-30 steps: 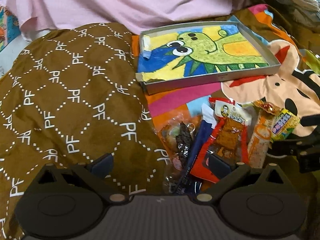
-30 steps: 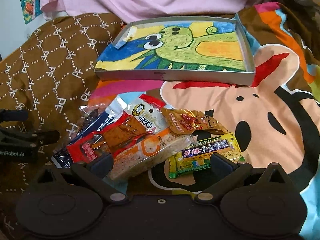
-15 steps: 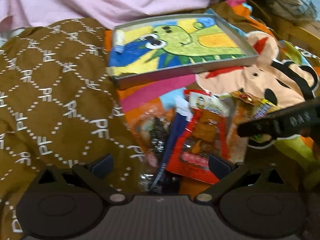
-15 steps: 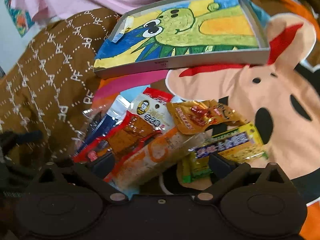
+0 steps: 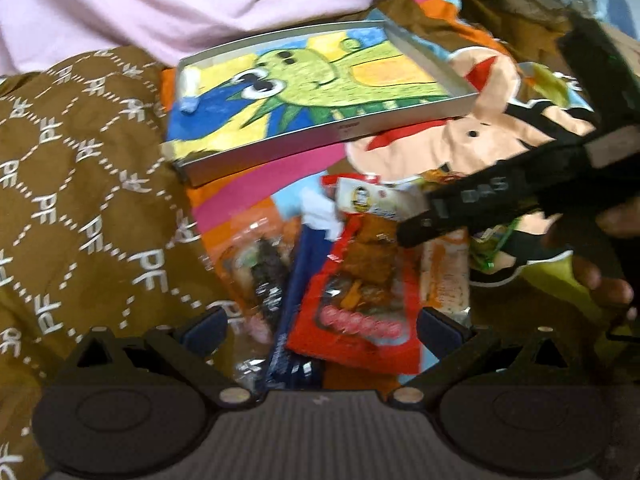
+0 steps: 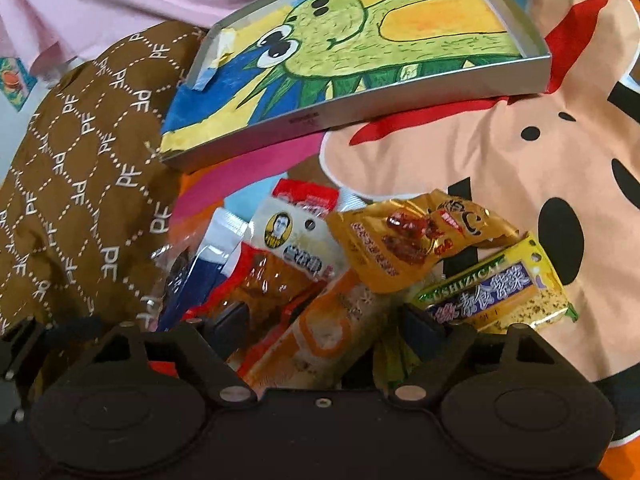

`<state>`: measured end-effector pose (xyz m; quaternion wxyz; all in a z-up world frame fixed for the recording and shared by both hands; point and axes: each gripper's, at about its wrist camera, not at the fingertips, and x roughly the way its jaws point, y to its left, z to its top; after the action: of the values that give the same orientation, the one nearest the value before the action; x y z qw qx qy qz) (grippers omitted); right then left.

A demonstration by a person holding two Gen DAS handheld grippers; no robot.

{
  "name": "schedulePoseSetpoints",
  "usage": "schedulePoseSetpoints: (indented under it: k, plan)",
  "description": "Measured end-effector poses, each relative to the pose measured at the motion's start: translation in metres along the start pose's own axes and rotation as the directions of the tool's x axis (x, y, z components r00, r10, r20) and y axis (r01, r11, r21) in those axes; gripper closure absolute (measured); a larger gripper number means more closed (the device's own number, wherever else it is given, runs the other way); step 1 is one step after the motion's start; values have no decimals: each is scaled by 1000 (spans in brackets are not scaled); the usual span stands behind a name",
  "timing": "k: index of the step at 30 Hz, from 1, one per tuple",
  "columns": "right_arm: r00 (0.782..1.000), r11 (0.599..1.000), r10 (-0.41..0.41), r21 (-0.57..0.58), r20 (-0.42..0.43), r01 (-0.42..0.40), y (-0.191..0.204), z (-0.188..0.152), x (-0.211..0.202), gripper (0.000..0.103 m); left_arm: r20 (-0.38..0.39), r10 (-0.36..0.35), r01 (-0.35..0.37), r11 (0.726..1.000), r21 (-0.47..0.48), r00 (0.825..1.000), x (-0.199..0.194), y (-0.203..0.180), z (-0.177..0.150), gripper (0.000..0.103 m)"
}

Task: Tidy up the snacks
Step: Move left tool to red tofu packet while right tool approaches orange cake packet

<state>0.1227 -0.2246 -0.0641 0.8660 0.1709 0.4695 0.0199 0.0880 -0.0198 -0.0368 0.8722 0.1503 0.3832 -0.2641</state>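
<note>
Both tongs, left (image 5: 320, 326) and right (image 6: 320, 318), hover spread apart over snack packets (image 6: 304, 264).

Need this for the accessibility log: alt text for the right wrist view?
An open right gripper hangs low over a pile of snack packets on a cartoon blanket. Behind them lies an empty grey tray with a green dinosaur drawing.

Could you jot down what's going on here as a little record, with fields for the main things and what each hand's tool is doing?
surface: cartoon-print blanket
tray: grey tray with a dinosaur drawing inside, no snacks in it
snacks: pile of packets in front of the tray, including a gold packet, a yellow-green packet and a red packet
left tool: open, low over the red packet
right tool: open, around the orange packet
</note>
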Motion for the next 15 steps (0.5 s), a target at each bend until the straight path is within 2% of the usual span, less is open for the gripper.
schedulePoseSetpoints:
  k: [2, 4, 8, 12, 15]
  plan:
    - [1000, 1000, -30, -3, 8, 30, 0, 1, 2, 31, 15, -24, 24, 999, 26, 1000, 3, -6, 1, 0]
    - [998, 998, -63, -4, 16, 63, 0, 1, 2, 44, 28, -40, 38, 998, 53, 999, 6, -11, 2, 1]
    - [997, 997, -70, -9, 13, 71, -4, 0, -1, 48, 36, -66, 62, 993, 100, 997, 14, -19, 4, 10]
    - [997, 997, -81, -5, -10, 81, -8, 1, -9, 56, 21, -96, 94, 990, 101, 995, 22, -20, 6, 15]
    - [994, 994, -106, -35, -9, 106, -10, -1, -17, 59, 0, -124, 124, 988, 94, 992, 28, -19, 7, 16]
